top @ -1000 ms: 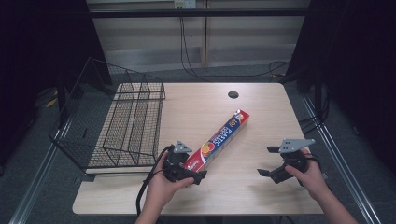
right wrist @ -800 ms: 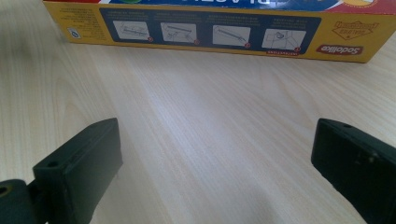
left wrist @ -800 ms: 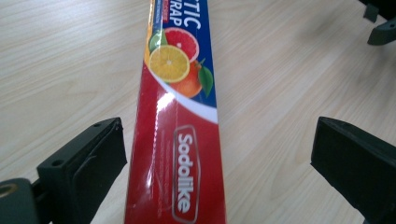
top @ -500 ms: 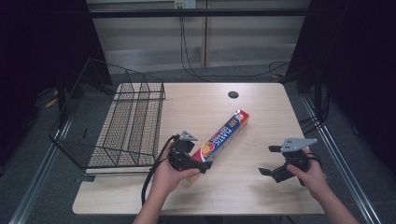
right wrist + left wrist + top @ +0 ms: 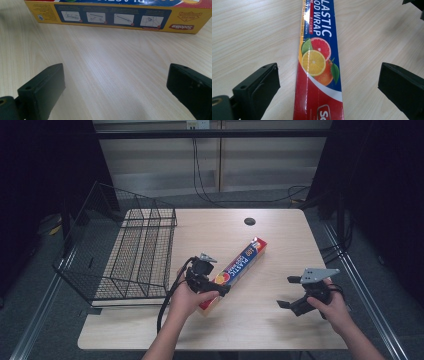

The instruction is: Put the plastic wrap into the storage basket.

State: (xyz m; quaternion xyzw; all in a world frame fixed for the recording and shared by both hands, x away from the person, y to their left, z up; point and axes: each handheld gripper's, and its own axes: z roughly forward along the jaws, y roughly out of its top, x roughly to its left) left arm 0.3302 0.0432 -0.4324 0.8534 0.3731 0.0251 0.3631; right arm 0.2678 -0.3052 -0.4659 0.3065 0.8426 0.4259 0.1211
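A long plastic wrap box [image 5: 239, 268], blue and red with citrus fruit printed on it, lies diagonally on the wooden table [image 5: 260, 320]. My left gripper [image 5: 216, 289] is open over the box's near end, one jaw on each side of it. In the left gripper view the plastic wrap box [image 5: 319, 60] runs up between the wide-apart jaws of the left gripper [image 5: 328, 92], which do not touch it. My right gripper [image 5: 288, 292] is open, low over bare table to the right of the box. The right gripper view has the yellow side of the plastic wrap box [image 5: 112, 17] ahead of the right gripper [image 5: 116, 92].
A black wire rack [image 5: 120, 250] stands on the table's left part, overhanging the left edge. A dark round hole [image 5: 249, 221] sits near the table's far edge. A black cable [image 5: 167, 300] trails from the left gripper toward the front edge.
My left gripper has moved right and forward from the rack's side onto the near end of the box, jaws now straddling it. The right gripper has barely shifted.
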